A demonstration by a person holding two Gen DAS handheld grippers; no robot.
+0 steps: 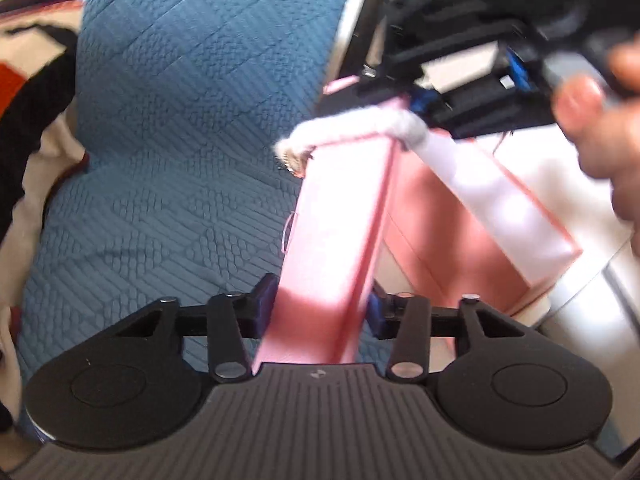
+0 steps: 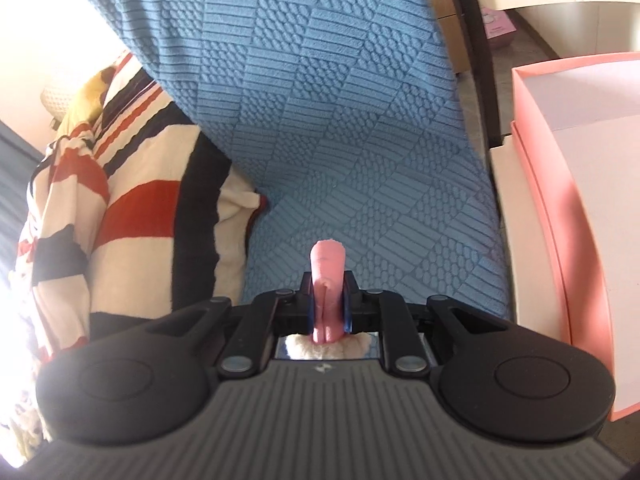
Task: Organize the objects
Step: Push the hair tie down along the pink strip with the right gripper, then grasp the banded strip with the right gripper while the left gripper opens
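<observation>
Over the blue quilted cover (image 2: 352, 128), the right gripper (image 2: 328, 304) is clamped narrow on a small pink fuzzy item (image 2: 326, 280) (a white fluffy part trails from it). The left gripper (image 1: 320, 304) pinches a wall of the pink box (image 1: 332, 248) at the cover's edge.

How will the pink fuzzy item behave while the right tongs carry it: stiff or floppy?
Probably floppy: in the left wrist view the pink fuzzy item droops over the pink box rim. Probably light, since the right tongs pinch only a fold. It looks unlikely to slip.
</observation>
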